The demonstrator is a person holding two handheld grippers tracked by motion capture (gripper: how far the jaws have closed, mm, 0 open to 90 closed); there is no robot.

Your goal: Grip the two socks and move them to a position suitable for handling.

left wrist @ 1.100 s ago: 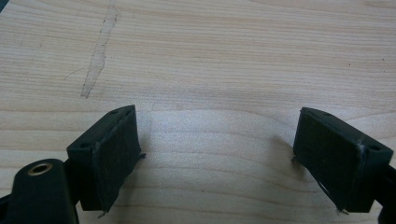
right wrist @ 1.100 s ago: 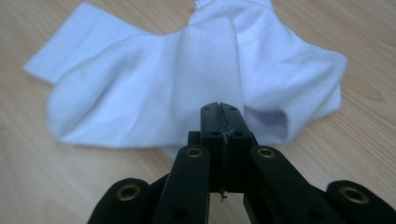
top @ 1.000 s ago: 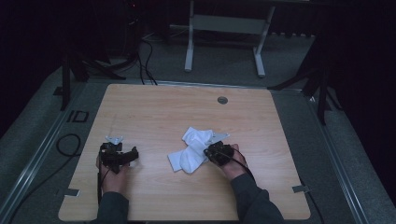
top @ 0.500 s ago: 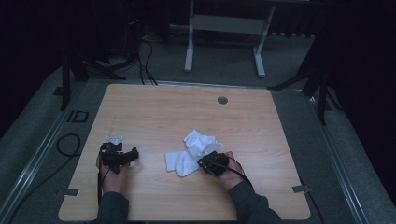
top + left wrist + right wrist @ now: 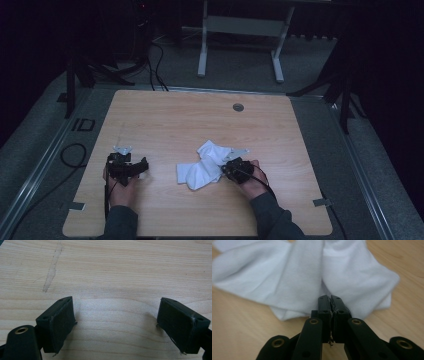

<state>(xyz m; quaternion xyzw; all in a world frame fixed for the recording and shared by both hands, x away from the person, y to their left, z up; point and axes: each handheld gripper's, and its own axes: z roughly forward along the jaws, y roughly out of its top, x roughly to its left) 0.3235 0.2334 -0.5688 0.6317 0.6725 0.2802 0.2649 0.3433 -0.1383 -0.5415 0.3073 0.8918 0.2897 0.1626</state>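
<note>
While the left tool (image 5: 116, 322) rests with jaws spread wide over bare wooden tabletop (image 5: 170, 125), the right tool (image 5: 331, 305) is pressed together at the edge of a crumpled white cloth (image 5: 202, 165) lying near the tabletop's middle, possibly pinching a fold.

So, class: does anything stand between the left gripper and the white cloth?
Nothing visible does. The left gripper, jaws open, sits apart from the cloth, with bare table between them. The right gripper is at the cloth's far side.
</note>
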